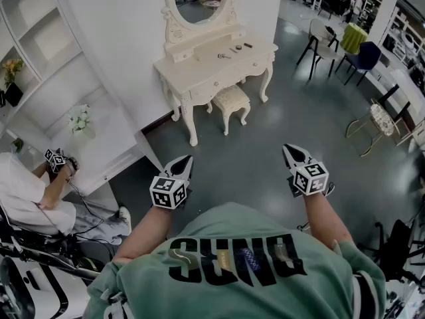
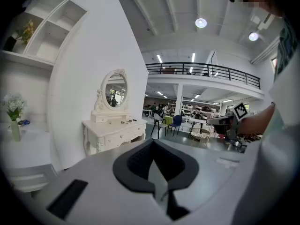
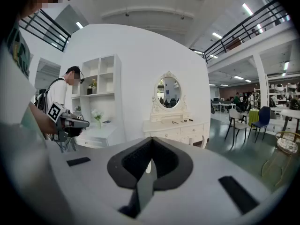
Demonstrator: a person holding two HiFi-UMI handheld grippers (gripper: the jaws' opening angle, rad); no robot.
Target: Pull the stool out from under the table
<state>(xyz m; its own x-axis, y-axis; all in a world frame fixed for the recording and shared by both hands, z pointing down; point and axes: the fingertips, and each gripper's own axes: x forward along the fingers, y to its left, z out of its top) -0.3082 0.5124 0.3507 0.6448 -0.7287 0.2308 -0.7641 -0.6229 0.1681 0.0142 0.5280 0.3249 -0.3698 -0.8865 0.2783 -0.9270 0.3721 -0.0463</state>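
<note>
A cream stool [image 1: 230, 101] with a cushioned top stands tucked partly under the cream dressing table [image 1: 199, 72], which has an oval mirror and sits against the white wall. Both grippers are held low in front of me, well short of the stool and apart from it. My left gripper [image 1: 182, 165] is shut and empty, pointing toward the table. My right gripper [image 1: 293, 154] is also shut and empty. The left gripper view shows the dressing table [image 2: 115, 131] far beyond the shut jaws. In the right gripper view the table [image 3: 174, 127] is equally distant.
A white shelf unit [image 1: 86, 131] with flowers juts out left of the table. A person [image 1: 26, 201] sits at the far left with gripper gear. Chairs [image 1: 325, 45] and a wire side table [image 1: 382, 121] stand at the right. Grey floor [image 1: 265, 145] lies between me and the stool.
</note>
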